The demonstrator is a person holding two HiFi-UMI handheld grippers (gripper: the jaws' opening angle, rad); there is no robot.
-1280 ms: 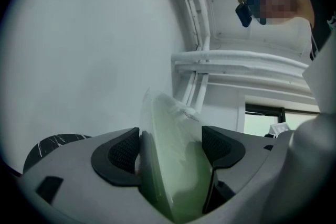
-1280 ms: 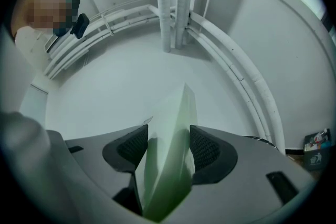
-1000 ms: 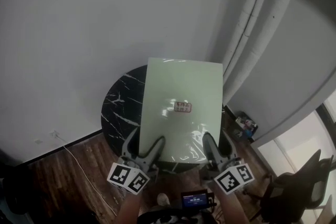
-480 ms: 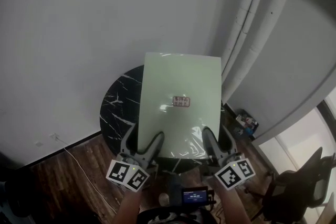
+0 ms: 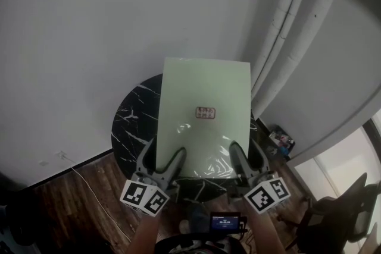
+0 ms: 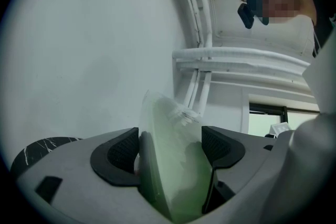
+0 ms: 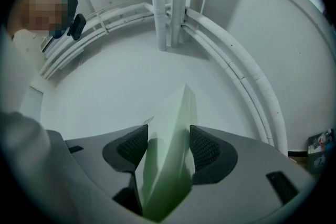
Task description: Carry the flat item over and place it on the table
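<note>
— White wall all round, with pale pipes running down at the right and dark wood floor underneath. Close against the wall, a round black surface, veined in white like marble.

— And the flat item?

— Pale green board, wrapped in glossy clear film, with a small red-printed label near its middle. Held by the near edge over the right part of the surface, far edge reaching toward the wall. Tilted upward, going by both gripper views. Touching the surface or clear of it: cannot tell.

— Held how?

— Near edge pinched toward its left end in the left gripper. In the left gripper view, both pads pressed in on the board's thickness, crinkled film bulging up between them. Toward the right end of that edge, the same again with the right gripper: jaws closed snugly on the green edge, nothing else between them. Marker cubes low in the head view, one on each gripper.

— Anything else around?

— Thin white cable trailing over the floor at the left. Black office chair at the lower right. Small lit screen at the bottom of the head view, between the two forearms.
</note>
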